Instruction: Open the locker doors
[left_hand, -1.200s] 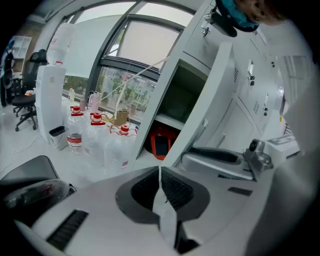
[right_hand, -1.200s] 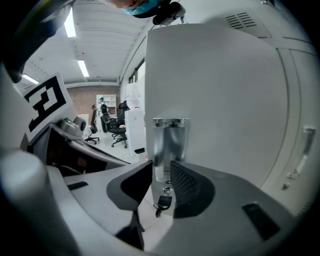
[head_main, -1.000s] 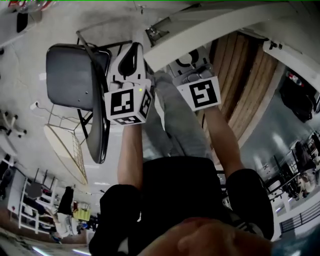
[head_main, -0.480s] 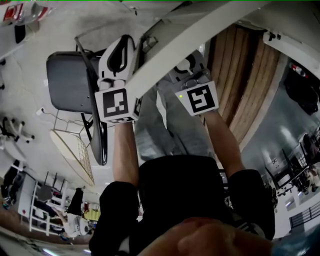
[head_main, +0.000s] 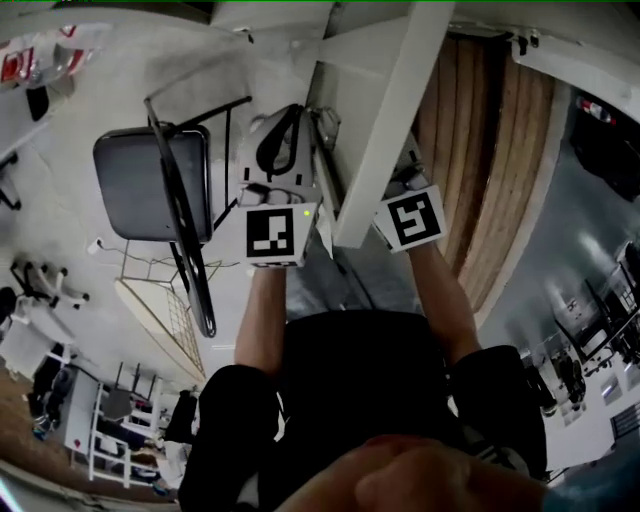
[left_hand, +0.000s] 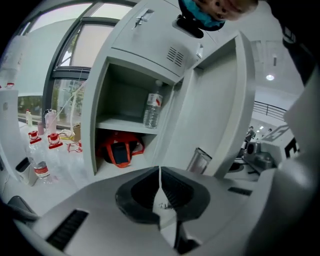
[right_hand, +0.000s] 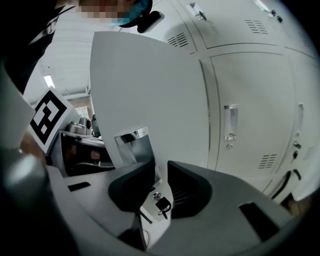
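While your right gripper (right_hand: 160, 172) closes its jaws astride the free edge of the pale grey metal locker door (right_hand: 150, 85), not yet clamped, presumably to swing it wider, your left gripper (left_hand: 160, 175) waits clenched, empty.

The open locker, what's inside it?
A bottle stands on the shelf of the locker, and a red bag sits underneath. The left gripper hides anything lower down.
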